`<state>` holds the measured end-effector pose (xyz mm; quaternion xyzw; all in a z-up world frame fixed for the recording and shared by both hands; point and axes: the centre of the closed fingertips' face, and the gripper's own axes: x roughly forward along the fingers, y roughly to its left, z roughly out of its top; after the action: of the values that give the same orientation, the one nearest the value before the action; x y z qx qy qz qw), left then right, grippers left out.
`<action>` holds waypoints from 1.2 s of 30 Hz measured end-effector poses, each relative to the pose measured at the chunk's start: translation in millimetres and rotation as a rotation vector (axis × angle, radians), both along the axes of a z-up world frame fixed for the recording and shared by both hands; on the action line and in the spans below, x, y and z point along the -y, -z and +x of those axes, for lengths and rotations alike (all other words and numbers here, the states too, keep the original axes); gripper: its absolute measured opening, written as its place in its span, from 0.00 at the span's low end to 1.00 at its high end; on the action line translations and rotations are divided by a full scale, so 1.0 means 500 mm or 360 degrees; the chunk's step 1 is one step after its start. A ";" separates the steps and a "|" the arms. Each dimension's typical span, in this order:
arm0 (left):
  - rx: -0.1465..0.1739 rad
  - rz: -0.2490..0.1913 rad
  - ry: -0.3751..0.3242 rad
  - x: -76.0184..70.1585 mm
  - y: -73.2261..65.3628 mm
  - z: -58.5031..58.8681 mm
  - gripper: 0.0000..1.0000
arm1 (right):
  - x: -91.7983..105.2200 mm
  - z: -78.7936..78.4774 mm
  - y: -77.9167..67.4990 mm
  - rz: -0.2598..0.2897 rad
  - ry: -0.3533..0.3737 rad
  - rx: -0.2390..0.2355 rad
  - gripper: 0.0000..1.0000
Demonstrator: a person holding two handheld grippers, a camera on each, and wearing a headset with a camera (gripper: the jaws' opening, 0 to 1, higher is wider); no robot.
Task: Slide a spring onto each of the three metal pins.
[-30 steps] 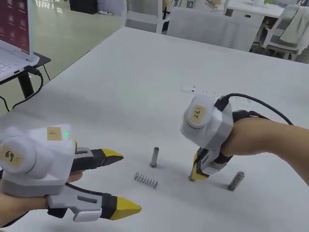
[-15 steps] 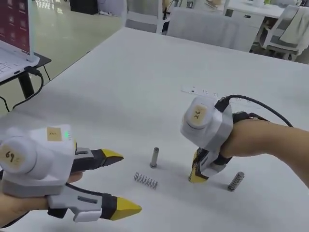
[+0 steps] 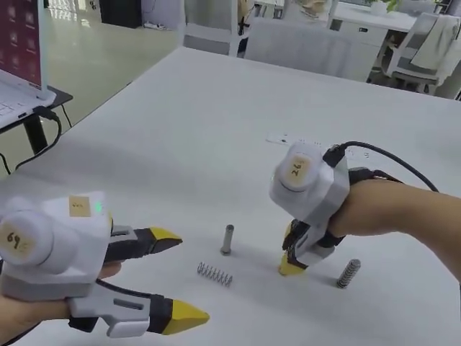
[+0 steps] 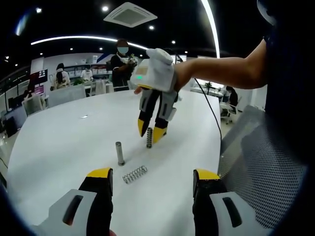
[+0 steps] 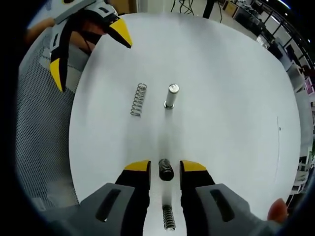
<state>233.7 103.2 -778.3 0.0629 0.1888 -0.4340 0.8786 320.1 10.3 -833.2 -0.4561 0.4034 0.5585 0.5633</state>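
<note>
Pretty much nothing's moved in the last second except our right gripper (image 3: 289, 251), whose jaws look eased slightly apart around the sprung pin (image 5: 166, 169). We'd guess that one's just been seated. Nearest us, the left gripper (image 3: 180, 277) hovers with its jaws spread, empty. Next, the loose spring (image 3: 215, 273) lies on the counter (image 3: 216, 130) beside the bare pin (image 3: 227, 239), probably our last job. Another upright spring (image 3: 348, 273) stands just right of the right gripper.

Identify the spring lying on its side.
The loose spring beside the bare pin: it lies flat on the table. The other two stand upright: the middle spring, between the tips of the right claw, and the far-right spring.
</note>
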 end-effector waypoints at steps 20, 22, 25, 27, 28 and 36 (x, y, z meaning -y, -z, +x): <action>0.0012 0.0023 -0.0008 -0.009 0.000 -0.009 0.61 | -0.070 -0.055 -0.029 0.0119 -0.0045 -0.0044 0.21; 0.0013 0.0023 -0.0011 -0.011 0.000 -0.009 0.61 | -0.080 -0.063 -0.026 0.0123 -0.0059 -0.0052 0.20; 0.0014 0.0024 -0.0015 -0.013 0.000 -0.010 0.61 | -0.092 -0.073 -0.019 0.0119 -0.0076 -0.0059 0.19; 0.0014 0.0024 -0.0017 -0.015 0.001 -0.011 0.61 | -0.100 -0.079 -0.014 0.0119 -0.0086 -0.0064 0.19; 0.0014 0.0025 -0.0018 -0.015 0.001 -0.011 0.61 | -0.103 -0.082 -0.012 0.0122 -0.0089 -0.0067 0.18; 0.0009 0.0027 -0.0021 -0.017 0.004 -0.014 0.61 | -0.126 -0.093 0.010 0.0136 -0.0063 -0.0085 0.16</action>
<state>226.9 111.6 -780.5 0.0702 0.1903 -0.4263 0.8815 273.8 73.1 -838.2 -0.4246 0.3850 0.5981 0.5601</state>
